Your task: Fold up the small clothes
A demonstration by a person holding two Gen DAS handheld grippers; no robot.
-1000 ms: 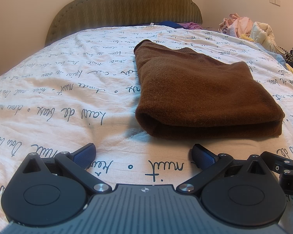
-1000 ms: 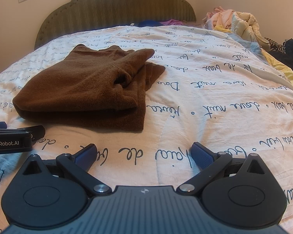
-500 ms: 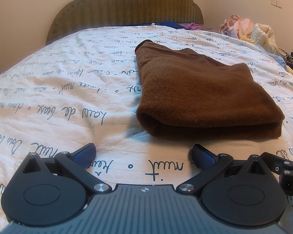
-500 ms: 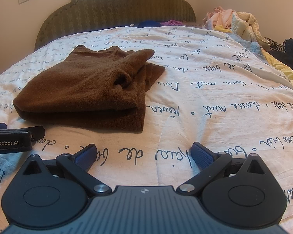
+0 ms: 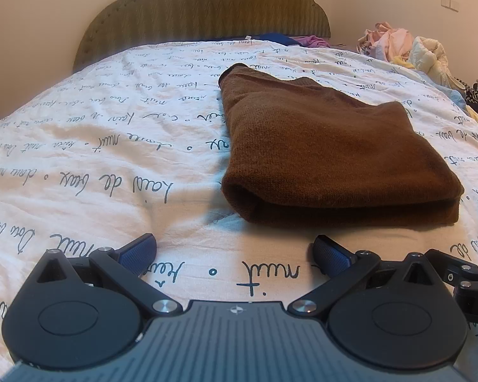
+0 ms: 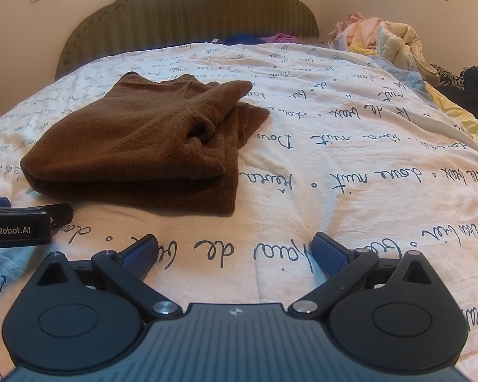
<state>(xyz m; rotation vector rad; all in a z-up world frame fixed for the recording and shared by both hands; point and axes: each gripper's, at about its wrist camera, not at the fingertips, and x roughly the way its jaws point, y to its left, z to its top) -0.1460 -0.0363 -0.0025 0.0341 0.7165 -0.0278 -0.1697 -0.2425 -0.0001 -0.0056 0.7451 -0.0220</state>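
Folded brown garment (image 5: pixel 328 156) lies mid-bed (image 5: pixel 95 146). Left gripper (image 5: pixel 234 250) and right gripper (image 6: pixel 234 248): fingers spread wide, empty, near its front edge.

The right tongs (image 6: pixel 234 250) hover over the bed (image 6: pixel 350 165), spread wide with nothing between them. A brown folded garment (image 6: pixel 137 146) lies ahead and to the left on the script-printed cover. The left tongs (image 6: pixel 25 222) show at the left edge, near the garment's front fold. A clothes pile (image 6: pixel 385 41) sits far right, beside the headboard (image 6: pixel 188 16).
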